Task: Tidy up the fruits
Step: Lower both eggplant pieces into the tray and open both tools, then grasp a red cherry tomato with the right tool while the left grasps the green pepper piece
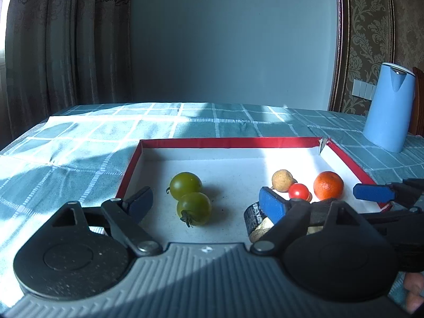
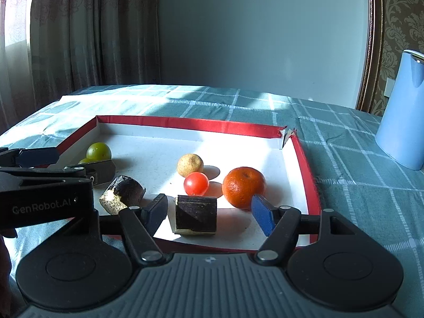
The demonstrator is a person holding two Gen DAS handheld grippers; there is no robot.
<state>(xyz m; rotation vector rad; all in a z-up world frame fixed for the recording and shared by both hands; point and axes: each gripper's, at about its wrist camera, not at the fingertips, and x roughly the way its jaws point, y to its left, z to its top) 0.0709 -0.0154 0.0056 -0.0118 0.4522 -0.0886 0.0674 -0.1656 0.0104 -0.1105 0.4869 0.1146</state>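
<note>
A shallow red-rimmed box (image 1: 185,142) (image 2: 185,124) with a white floor holds the fruit. Two green tomatoes (image 1: 185,185) (image 1: 194,208) sit at its left, also in the right wrist view (image 2: 98,151). A tan round fruit (image 2: 190,164), a red cherry tomato (image 2: 196,183) and an orange (image 2: 243,186) sit at the right. Two dark cut pieces (image 2: 196,213) (image 2: 123,192) lie near the front. My left gripper (image 1: 205,202) is open around the nearer green tomato. My right gripper (image 2: 209,210) is open around one dark piece.
A blue kettle (image 1: 388,111) (image 2: 402,111) stands on the checked teal tablecloth (image 1: 79,145) to the right of the box. Curtains and a wall lie behind the table's far edge.
</note>
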